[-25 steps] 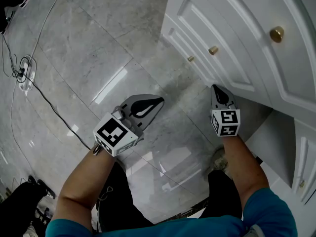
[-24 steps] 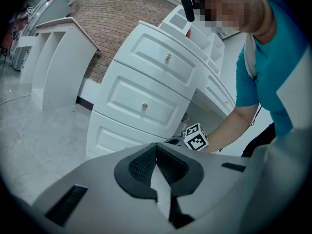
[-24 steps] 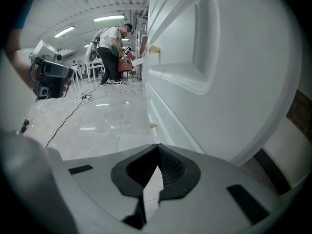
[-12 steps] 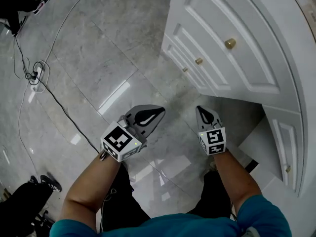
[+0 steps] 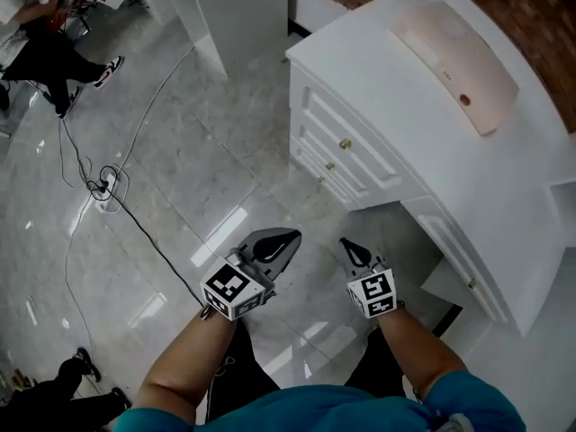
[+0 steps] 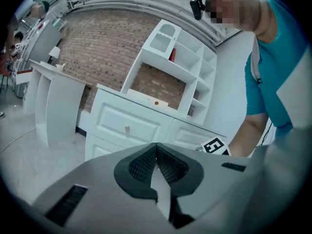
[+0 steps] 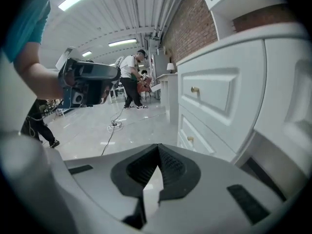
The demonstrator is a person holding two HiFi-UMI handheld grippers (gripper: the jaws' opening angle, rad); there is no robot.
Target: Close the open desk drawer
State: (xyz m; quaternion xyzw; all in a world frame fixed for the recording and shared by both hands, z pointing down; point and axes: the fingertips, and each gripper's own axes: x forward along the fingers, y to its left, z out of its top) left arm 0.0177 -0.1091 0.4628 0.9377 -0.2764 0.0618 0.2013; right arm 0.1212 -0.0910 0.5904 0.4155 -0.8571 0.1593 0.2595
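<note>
The white desk [image 5: 423,142] stands at the upper right of the head view. Its drawer fronts carry small brass knobs [image 5: 345,143] and look flush with one another. My left gripper [image 5: 290,235] hangs shut and empty over the floor, short of the desk. My right gripper [image 5: 346,243] is also shut and empty, a little nearer the desk's lower corner. The left gripper view shows the top drawer [image 6: 127,126] straight ahead beyond the shut jaws of the left gripper [image 6: 156,146]. In the right gripper view the drawers [image 7: 209,94] run along the right, past the right gripper [image 7: 158,146].
A pale oblong pad [image 5: 454,61] lies on the desk top. A black cable and a power strip [image 5: 106,185] cross the glossy marble floor at the left. A white counter [image 5: 229,12] stands at the top. People [image 5: 49,52] are in the far left corner.
Both grippers have drawn back from the desk front toward my body. The head view has lifted and now takes in the whole desk top.
</note>
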